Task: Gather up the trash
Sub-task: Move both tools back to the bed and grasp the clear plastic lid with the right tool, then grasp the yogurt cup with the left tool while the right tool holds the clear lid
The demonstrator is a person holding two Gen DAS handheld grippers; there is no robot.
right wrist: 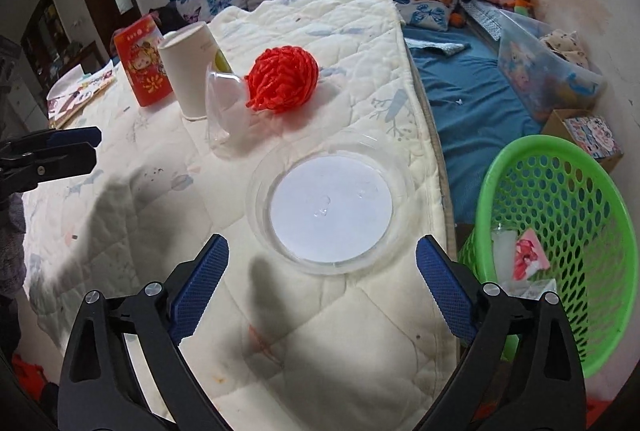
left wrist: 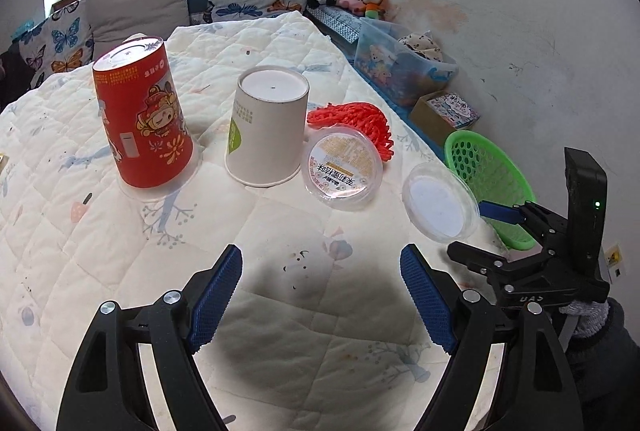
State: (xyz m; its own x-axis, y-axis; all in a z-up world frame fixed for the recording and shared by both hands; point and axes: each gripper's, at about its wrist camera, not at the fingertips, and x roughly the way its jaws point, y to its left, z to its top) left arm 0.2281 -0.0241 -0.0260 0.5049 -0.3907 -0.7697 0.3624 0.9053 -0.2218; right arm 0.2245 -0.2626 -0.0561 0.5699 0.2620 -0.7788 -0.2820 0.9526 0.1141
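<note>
Both tongs are open and hold nothing: the left tongs [left wrist: 320, 271] over the quilt-covered table [left wrist: 80, 231], the right tongs [right wrist: 322, 263] just before a clear plastic lid [right wrist: 330, 207] near the table's edge; beside that edge stands a green basket [right wrist: 560, 167] with some scraps inside

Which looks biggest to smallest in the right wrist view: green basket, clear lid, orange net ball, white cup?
1. green basket
2. clear lid
3. orange net ball and white cup: look about alike, so unranked.

The basket and lid sit nearest the camera, so the fisheye inflates them; true sizes may differ.
</note>
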